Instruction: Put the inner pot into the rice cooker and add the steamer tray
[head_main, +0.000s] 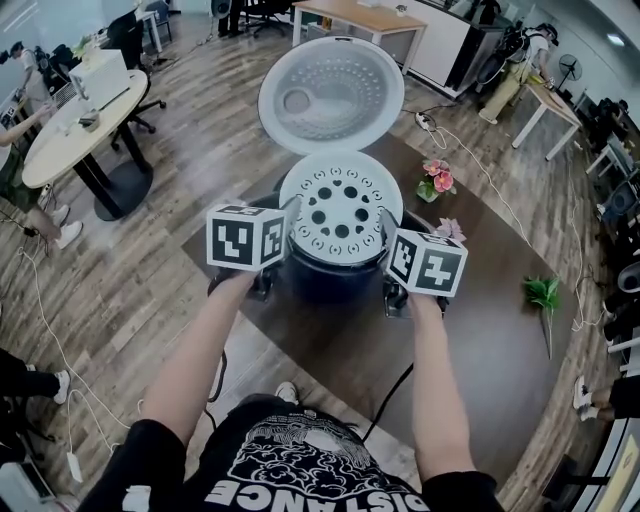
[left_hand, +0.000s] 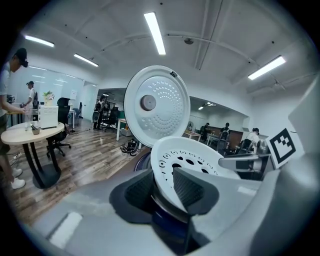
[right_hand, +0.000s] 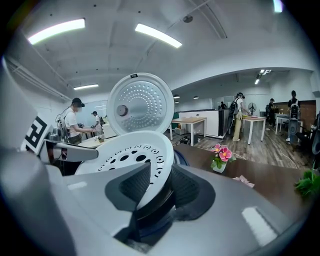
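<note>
**Tray at the cooker mouth, both grips on its rim: release pending**

Step in hand: the last one, adding the tray. The steamer tray (head_main: 340, 205), white with round holes, sits level on the mouth of the dark rice cooker (head_main: 335, 282) at the centre of the head view. The lid (head_main: 330, 95) stands open behind it at upper centre. I cannot pick out the inner pot itself. The tray covers the opening, and I take the dark band under its rim in both gripper views to be the pot already in place.

Left gripper (left_hand: 162, 186): jaws narrowly apart, one pad over the tray's top face and one outside. The rim runs between them and I see no gap at either pad, so I read it as clamped on the tray's left edge.

Right gripper (right_hand: 157, 187): the same, mirrored, on the tray's right edge.

Cooker stands on the brown table (head_main: 490, 330), with flowers well off to the right.

Next move, my judgement:
- Check the tray is seated evenly all round.
- Spread both pairs of jaws together, so neither side tips it.
- Draw both grippers straight back toward the lower edge of the head view, clear of the rim.
- Lid closing is not in the task.
</note>
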